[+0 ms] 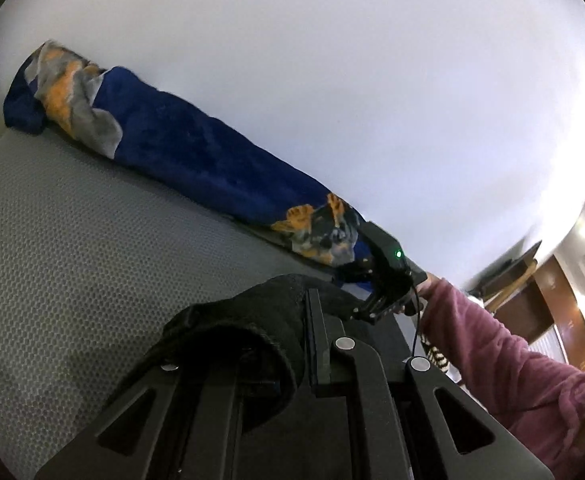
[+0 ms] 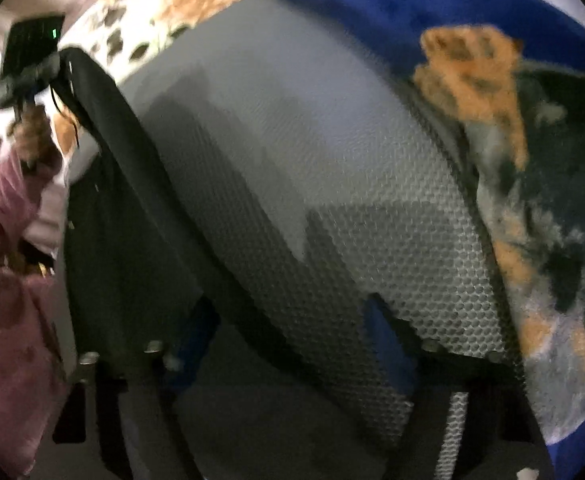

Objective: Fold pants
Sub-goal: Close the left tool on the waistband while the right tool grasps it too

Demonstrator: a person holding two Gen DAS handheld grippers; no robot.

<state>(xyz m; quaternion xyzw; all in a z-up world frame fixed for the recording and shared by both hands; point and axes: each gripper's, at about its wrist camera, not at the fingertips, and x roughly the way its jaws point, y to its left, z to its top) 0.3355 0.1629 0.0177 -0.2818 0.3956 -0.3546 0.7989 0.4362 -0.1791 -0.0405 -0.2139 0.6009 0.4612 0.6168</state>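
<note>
The left gripper (image 1: 312, 344) has its fingers closed on the black pants (image 1: 236, 332), lifted above the grey mattress (image 1: 72, 240). A rolled blue blanket (image 1: 196, 160) lies beyond along the wall. The right gripper (image 2: 292, 360) is half-open and empty over bare mattress.

Black pants (image 2: 104, 184), lifted, hanging draped

Left hand-held gripper (image 1: 312, 344) clamped, right (image 2: 292, 356) parted
</note>
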